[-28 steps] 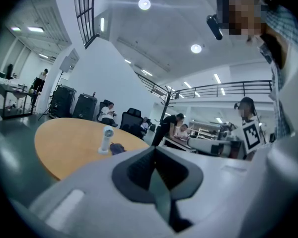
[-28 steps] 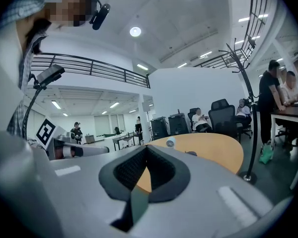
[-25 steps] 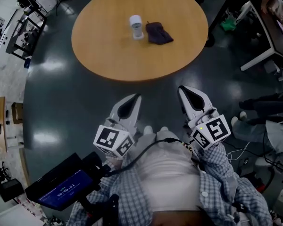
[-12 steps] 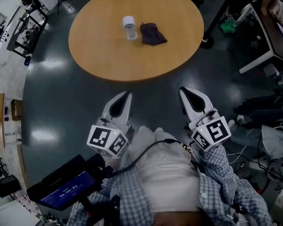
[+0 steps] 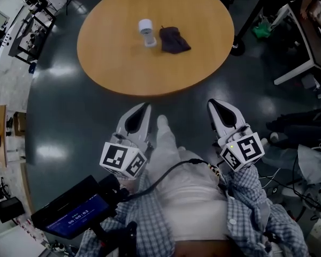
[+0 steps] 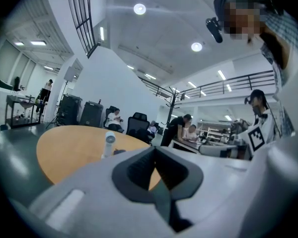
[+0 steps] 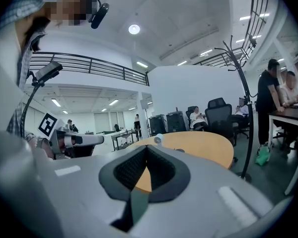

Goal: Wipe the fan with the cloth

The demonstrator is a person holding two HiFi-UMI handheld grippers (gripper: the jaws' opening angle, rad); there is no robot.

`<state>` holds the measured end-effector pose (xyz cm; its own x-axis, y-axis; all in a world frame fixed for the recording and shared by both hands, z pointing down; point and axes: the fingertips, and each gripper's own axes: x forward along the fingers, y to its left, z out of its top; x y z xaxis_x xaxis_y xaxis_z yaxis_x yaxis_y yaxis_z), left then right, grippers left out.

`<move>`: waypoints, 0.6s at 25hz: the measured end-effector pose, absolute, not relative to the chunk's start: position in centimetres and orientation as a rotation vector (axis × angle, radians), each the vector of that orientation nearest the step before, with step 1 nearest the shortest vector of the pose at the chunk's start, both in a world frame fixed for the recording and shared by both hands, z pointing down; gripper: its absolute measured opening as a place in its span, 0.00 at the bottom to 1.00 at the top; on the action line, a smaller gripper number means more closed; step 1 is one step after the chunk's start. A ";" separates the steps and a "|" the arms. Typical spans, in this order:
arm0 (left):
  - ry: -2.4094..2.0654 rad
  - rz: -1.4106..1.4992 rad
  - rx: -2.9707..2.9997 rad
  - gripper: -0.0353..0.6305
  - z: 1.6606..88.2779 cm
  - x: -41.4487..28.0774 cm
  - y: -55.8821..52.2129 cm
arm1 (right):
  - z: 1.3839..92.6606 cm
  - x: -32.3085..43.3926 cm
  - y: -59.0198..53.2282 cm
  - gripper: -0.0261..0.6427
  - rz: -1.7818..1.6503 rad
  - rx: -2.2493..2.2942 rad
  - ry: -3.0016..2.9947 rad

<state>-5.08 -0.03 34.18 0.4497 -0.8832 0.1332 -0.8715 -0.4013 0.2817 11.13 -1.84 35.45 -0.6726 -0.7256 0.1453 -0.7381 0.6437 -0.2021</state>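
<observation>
A small white fan (image 5: 146, 32) stands upright on the round wooden table (image 5: 203, 63), with a dark crumpled cloth (image 5: 174, 39) lying just to its right. Both grippers are held in front of the person's body, well short of the table's near edge. My left gripper (image 5: 141, 113) is shut and empty, and my right gripper (image 5: 218, 107) is shut and empty too. In the left gripper view the fan (image 6: 109, 142) shows far off on the table (image 6: 64, 148) above the closed jaws. The right gripper view has the fan (image 7: 158, 140) small at the table's left side.
Dark shiny floor surrounds the table. A white desk (image 5: 305, 52) and a coat-stand base (image 5: 237, 48) are at the right, equipment racks (image 5: 27, 25) at the left. A person's shoe (image 5: 163, 125) shows between the grippers. Cables and clutter (image 5: 310, 159) lie at the right.
The table has slid slightly in the head view and both grippers have shifted a little; a foot has come forward between them. Both stay shut and empty.
</observation>
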 end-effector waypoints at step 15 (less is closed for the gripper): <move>-1.402 -0.037 2.503 0.05 34.6 -14.0 -10.2 | 33.6 0.0 -12.5 0.04 0.319 1.244 -2.804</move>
<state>-14.05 -10.17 34.64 0.5311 -0.8403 0.1091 -0.8333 -0.4946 0.2471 0.00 -12.51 33.63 -0.6734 -0.7267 0.1357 -0.7386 0.6537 -0.1647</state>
